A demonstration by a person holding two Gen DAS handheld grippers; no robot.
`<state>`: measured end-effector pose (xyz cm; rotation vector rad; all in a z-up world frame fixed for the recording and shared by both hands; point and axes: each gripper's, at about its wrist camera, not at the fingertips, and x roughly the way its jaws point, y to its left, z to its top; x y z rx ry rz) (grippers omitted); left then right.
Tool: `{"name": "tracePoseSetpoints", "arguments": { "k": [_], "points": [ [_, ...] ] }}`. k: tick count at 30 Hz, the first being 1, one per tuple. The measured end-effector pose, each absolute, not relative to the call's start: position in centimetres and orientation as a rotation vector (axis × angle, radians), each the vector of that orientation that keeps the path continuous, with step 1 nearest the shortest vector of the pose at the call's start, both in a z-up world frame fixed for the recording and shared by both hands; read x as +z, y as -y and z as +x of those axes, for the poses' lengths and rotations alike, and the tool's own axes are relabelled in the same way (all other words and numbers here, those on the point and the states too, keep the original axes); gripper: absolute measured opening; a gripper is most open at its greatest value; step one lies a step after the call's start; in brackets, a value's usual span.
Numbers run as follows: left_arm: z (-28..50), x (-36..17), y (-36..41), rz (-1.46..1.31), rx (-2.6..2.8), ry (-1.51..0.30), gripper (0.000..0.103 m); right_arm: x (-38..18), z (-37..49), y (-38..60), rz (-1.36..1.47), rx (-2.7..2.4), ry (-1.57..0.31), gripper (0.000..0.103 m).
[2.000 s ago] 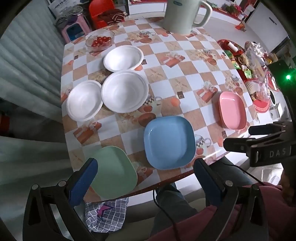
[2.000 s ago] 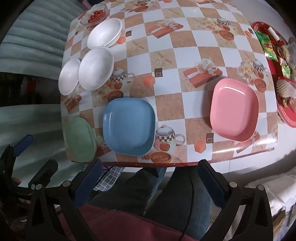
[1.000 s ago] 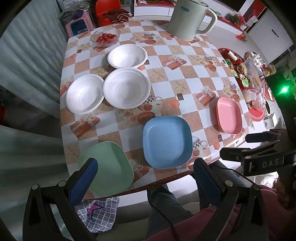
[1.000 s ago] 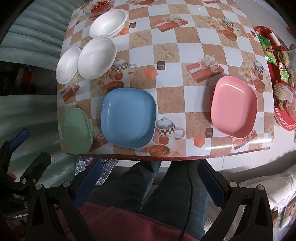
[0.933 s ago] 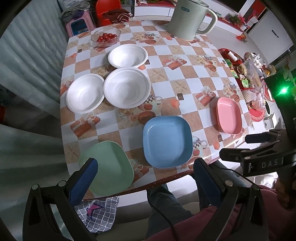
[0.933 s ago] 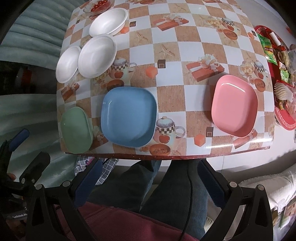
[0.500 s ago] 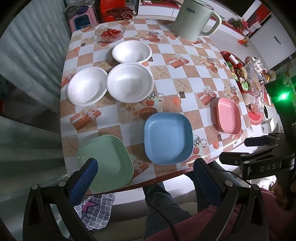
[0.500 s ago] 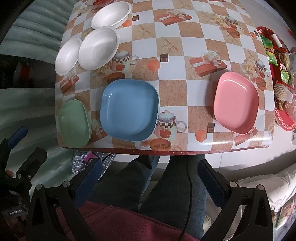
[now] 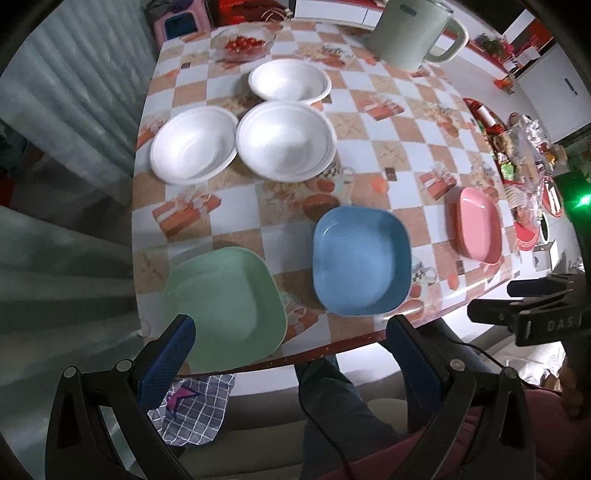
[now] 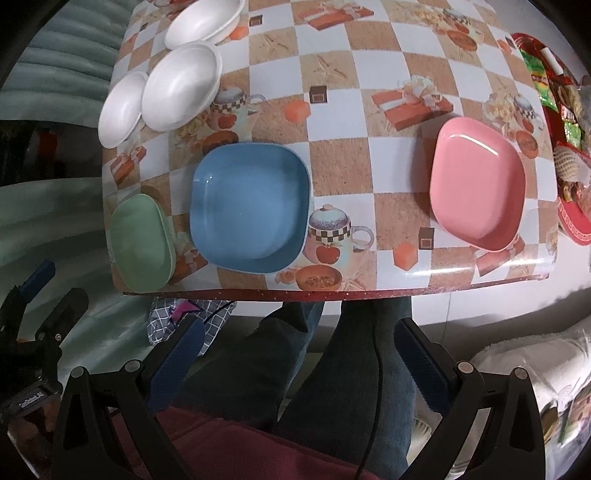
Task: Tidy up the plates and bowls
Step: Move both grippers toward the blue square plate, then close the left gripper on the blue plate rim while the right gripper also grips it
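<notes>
Compared with 2 seconds back, I have brought both tools lower and nearer the table's point(image 9: 373, 122) front edge: the blue plate point(image 9: 360, 260) now fills more of each view, and nothing on the cloth has shifted. My left gripper point(image 9: 290, 354) hangs over the edge with its fingers spread wide and nothing between them, its left blue pad point(image 9: 168, 356) lying over the near rim of the green plate point(image 9: 221, 306). My right gripper point(image 10: 295, 363) is likewise wide open and empty, held over my lap below the table edge. Taking the blue plate as landmark: the green plate sits just to its left near the front corner, the pink plate point(image 10: 476, 184) well to its right, and 3 white bowls point(image 9: 284, 142) cluster beyond it toward the far left, their rims touching or nearly so. Behind the bowls stands a glass dish of red fruit point(image 9: 243, 44), and a pale kettle point(image 9: 412, 31) sits at the far edge. The cloth is a checked orange-and-white print with teapots and gift boxes. A red snack tray point(image 10: 561, 92) lies to the right of the pink plate, and a checked rag point(image 9: 194, 410) hangs below the green plate.
</notes>
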<state>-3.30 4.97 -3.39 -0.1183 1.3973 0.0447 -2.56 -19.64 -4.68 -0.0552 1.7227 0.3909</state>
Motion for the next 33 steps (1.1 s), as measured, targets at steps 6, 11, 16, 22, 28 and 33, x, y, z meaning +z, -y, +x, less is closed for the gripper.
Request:
{"name": "tracePoseSetpoints", "arguments": {
  "k": [6,11,16,22,28,33],
  "points": [
    [-2.5,-5.3,-4.6,-0.085,0.051,-1.421,0.103,-6.7,-2.5,19.4,-0.027,0.385,-1.757,0.103],
    [-1.0,-7.2,-3.2,-0.017,0.024,-1.433,0.103,-9.0,-2.4,19.1,-0.033,0.380,-1.765,0.103],
    [0.9,-9.5,-1.6,0.063,-0.014,-1.445,0.103,-11.4,-1.8,19.7,-0.003,0.310,-1.754,0.103],
    [3.2,-13.0,0.6,0.188,-0.039,-1.444,0.103,-14.4,-0.9,20.4,0.043,0.230,-1.748,0.103],
    [4.2,-16.1,1.4,0.191,-0.043,-1.477,0.103,-16.4,0.0,20.1,0.027,0.193,-1.738,0.103],
    [4.8,-17.6,1.4,0.161,-0.012,-1.501,0.103,-18.1,1.2,19.3,0.008,0.210,-1.733,0.103]
  ]
}}
